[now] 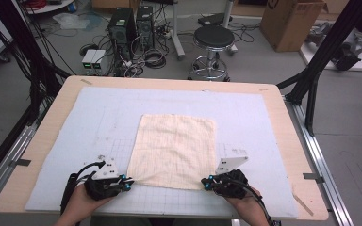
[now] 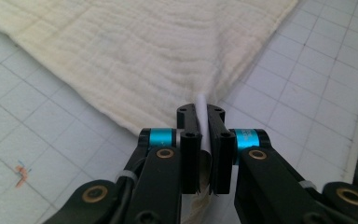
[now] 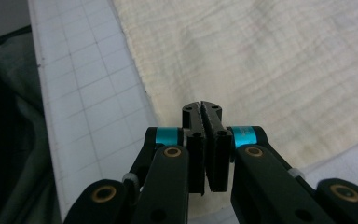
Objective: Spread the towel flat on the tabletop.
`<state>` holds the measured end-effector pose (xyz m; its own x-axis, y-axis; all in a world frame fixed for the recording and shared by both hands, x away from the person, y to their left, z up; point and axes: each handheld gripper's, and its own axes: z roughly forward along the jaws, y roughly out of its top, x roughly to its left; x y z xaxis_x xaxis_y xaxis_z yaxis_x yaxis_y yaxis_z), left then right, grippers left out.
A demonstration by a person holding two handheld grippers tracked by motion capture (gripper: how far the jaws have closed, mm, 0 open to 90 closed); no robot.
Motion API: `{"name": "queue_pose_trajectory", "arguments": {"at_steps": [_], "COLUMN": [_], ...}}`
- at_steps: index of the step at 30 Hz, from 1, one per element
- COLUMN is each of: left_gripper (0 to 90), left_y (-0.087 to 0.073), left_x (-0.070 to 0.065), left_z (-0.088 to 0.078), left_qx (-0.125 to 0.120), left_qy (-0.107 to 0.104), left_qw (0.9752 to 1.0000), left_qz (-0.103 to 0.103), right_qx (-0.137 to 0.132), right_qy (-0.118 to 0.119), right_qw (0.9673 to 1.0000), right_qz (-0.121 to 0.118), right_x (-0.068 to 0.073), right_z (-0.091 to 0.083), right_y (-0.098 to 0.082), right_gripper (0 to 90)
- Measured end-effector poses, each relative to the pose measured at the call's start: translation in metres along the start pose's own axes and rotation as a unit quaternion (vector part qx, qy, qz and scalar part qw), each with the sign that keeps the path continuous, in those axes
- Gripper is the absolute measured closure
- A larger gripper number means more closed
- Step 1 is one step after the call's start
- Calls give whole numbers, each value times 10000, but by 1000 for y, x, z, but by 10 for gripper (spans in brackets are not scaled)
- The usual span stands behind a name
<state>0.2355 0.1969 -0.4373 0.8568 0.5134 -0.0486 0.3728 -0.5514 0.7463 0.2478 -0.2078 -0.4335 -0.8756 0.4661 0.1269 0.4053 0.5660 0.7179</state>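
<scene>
Cream crinkle-weave cloth [image 1: 174, 150] lies flat mid-worktop on the gridded mat [image 1: 99, 113]. Judged light, limp and soft, not slippery: it will drape and sag, so corners are the sensible holds. Left claw [image 2: 204, 122] is clamped on the near left corner, fabric bunched between the jaws. Right claw [image 3: 202, 116] is pinched tight on the near right corner.
</scene>
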Motion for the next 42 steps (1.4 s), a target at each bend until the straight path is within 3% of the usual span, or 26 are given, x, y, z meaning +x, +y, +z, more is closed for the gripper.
{"name": "queue_pose_trajectory", "arguments": {"at_steps": [9, 12, 13, 16, 17, 22, 31, 36, 42], "left_gripper": [848, 837, 814, 638, 612, 528, 473, 467, 431], "left_y": [-3, -5, -4, -2, -1, 6, 19, 22, 26], "left_x": [-17, -21, -21, -20, -19, -8, 8, 17, 29], "left_z": [-6, -7, -7, -9, -10, -14, -9, -8, -5], "left_qx": [-48, -65, -72, -239, -299, -551, -906, -960, -1016], "left_qy": [3, -55, -134, -196, -153, 13, 297, 397, 449], "left_qw": [10000, 9999, 9999, 9995, 9994, 9979, 9944, 9933, 9909], "left_qz": [38, 62, 74, -67, -106, -333, -452, -502, -759], "right_qx": [1, -115, -140, -383, -448, -649, -742, -816, -863], "right_qy": [118, 149, 162, 269, 229, 85, -235, -333, -401], "right_qw": [9999, 9998, 9998, 9989, 9987, 9976, 9964, 9953, 9942], "right_qz": [-56, -21, -32, 70, 124, 230, 341, 412, 504], "right_x": [9, 9, 9, 7, 6, 0, -12, -22, -33], "right_z": [-6, -11, -12, -17, -18, -21, -15, -14, -12], "right_y": [-6, -8, -8, -8, -8, -4, 7, 10, 11], "right_gripper": [889, 886, 866, 722, 674, 600, 427, 369, 303]}}
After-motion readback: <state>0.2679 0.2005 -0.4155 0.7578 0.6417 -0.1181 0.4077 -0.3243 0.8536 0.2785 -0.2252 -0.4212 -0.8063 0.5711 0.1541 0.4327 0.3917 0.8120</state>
